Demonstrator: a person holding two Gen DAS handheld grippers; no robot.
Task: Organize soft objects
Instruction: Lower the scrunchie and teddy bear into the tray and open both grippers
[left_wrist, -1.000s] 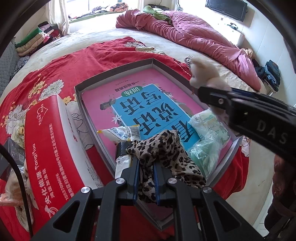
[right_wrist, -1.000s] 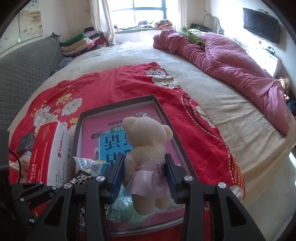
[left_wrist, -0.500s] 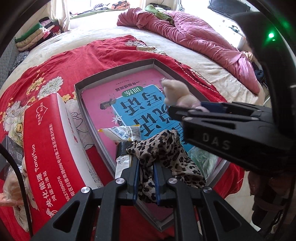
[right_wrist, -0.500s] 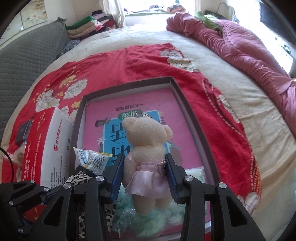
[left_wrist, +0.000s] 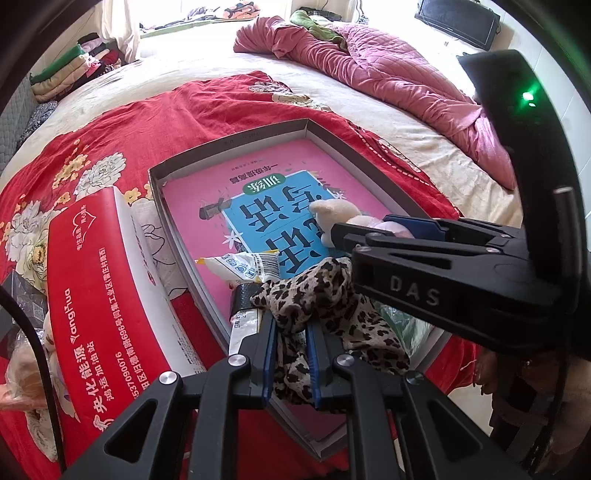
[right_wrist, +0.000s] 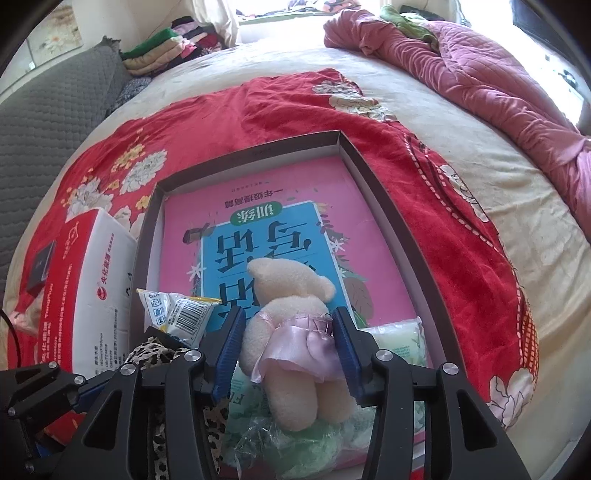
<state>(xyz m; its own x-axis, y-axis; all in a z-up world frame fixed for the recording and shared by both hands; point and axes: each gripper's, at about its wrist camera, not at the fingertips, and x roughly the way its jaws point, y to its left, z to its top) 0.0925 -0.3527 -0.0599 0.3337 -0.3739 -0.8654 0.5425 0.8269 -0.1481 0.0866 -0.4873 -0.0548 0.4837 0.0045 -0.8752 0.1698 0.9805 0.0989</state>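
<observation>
My right gripper (right_wrist: 288, 349) is shut on a cream teddy bear (right_wrist: 291, 332) in a pink satin skirt, held low over the near end of a shallow grey box (right_wrist: 373, 181) lined with a pink and blue book. My left gripper (left_wrist: 291, 347) is shut on a leopard-print cloth (left_wrist: 332, 295) that drapes over the box's near left corner. The bear's head (left_wrist: 332, 212) shows in the left wrist view above the right gripper's black arm (left_wrist: 443, 273). The cloth also shows in the right wrist view (right_wrist: 155, 354).
A snack packet (right_wrist: 177, 310) and a green bagged soft item (right_wrist: 399, 336) lie in the box's near end. A red and white carton (left_wrist: 99, 295) stands left of the box. A pink quilt (left_wrist: 406, 81) and folded clothes (left_wrist: 66, 70) lie farther back on the bed.
My right gripper has carried the bear forward and down over the box, closer to the book. My left gripper has stayed put, still clamped on the leopard cloth.
</observation>
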